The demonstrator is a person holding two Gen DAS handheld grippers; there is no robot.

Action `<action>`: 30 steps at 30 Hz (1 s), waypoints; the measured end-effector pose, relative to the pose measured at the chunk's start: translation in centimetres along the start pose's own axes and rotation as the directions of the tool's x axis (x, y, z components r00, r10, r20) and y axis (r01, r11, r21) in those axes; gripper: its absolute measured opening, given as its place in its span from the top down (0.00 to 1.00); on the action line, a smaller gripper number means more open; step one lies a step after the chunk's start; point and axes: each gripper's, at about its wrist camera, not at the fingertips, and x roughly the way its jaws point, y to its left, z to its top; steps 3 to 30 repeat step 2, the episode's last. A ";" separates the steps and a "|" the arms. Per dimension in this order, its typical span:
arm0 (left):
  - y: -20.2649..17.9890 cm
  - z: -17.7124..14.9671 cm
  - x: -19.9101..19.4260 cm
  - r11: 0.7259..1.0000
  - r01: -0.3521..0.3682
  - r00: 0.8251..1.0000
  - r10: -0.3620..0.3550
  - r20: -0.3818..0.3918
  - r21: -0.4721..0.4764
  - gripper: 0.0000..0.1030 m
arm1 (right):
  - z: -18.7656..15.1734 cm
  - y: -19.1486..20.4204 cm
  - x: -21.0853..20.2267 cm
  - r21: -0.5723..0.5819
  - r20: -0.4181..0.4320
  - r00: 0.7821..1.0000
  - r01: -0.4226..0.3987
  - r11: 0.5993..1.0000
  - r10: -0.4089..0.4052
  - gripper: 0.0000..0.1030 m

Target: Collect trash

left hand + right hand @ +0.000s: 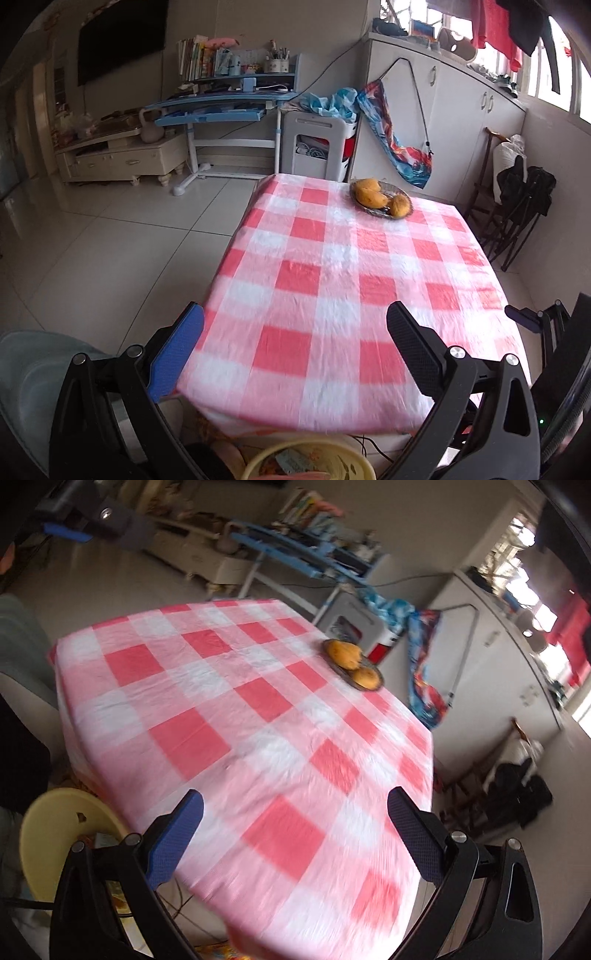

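Below the near table edge, a yellow bin holding scraps: a bluish wrapper and other bits, not clear enough to name. Same bin seen at lower left of the right wrist view, just beside the cloth's hanging corner. Far across the table, near its back edge, a shallow dish with three yellow-orange fruits, two touching at the left, one at the right. Otherwise bare checked cloth from dish to near edge, wide room for moving. Left gripper spread wide, gripping nothing, poised over the near edge with the bin beneath. Right gripper likewise spread wide and empty, over the near right corner. Open tiled floor to the left; folded chairs near the right side; cabinet behind.
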 end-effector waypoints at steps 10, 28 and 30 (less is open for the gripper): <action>0.0 0.6 1.0 1.000 -0.009 1.000 0.009 -0.002 -0.007 0.07 | 0.4 -0.7 1.5 -0.010 -0.005 0.998 -0.061 0.998 0.061 0.07; 0.0 0.6 1.0 1.000 -0.009 1.000 0.009 -0.002 -0.007 0.07 | 0.4 -0.7 1.5 -0.010 -0.005 0.998 -0.061 0.998 0.061 0.07; 0.0 0.6 1.0 1.000 -0.009 1.000 0.009 -0.002 -0.007 0.07 | 0.4 -0.7 1.5 -0.010 -0.005 0.998 -0.061 0.998 0.061 0.07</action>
